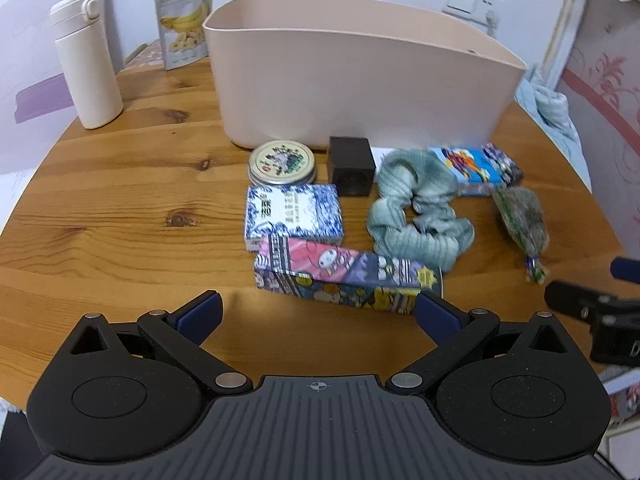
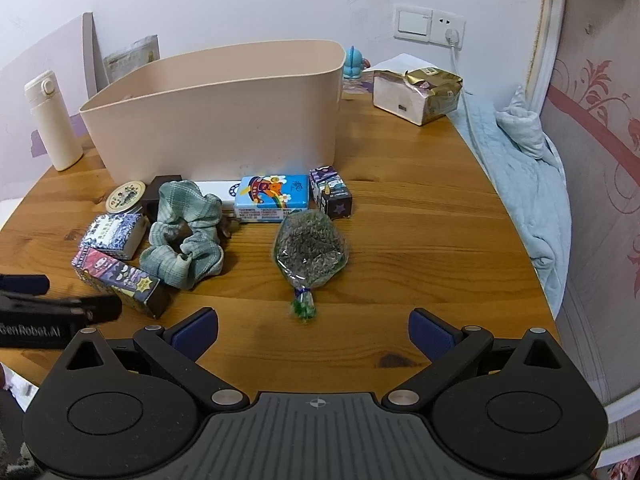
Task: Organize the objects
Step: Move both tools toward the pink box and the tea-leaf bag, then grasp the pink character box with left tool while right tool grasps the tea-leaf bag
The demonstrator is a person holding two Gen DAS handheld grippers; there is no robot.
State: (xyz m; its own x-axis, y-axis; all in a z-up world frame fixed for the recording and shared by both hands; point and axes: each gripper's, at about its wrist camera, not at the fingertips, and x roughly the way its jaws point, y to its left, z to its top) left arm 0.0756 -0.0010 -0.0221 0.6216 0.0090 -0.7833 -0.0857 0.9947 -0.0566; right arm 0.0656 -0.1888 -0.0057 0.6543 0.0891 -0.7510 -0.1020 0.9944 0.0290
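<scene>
A beige bin (image 1: 352, 80) (image 2: 224, 112) stands at the back of the wooden table (image 1: 120, 208). In front of it lie a round tin (image 1: 282, 162), a dark cube (image 1: 351, 166), a blue-white box (image 1: 294, 210), a long cartoon box (image 1: 348, 276) (image 2: 120, 280), a green scrunchie (image 1: 416, 208) (image 2: 186, 232), a blue tissue pack (image 2: 272, 196), a small purple box (image 2: 331, 191) and a clear bag of dried herbs (image 2: 310, 250). My left gripper (image 1: 318, 312) is open just short of the long cartoon box. My right gripper (image 2: 314, 330) is open just short of the herb bag.
A white flask (image 1: 88, 68) and a banana-chip pouch (image 1: 186, 20) stand at the back left. A tissue box with a gold bag (image 2: 418, 94) and a blue figure (image 2: 354, 62) sit at the back right. Blue cloth (image 2: 520, 168) hangs off the table's right edge.
</scene>
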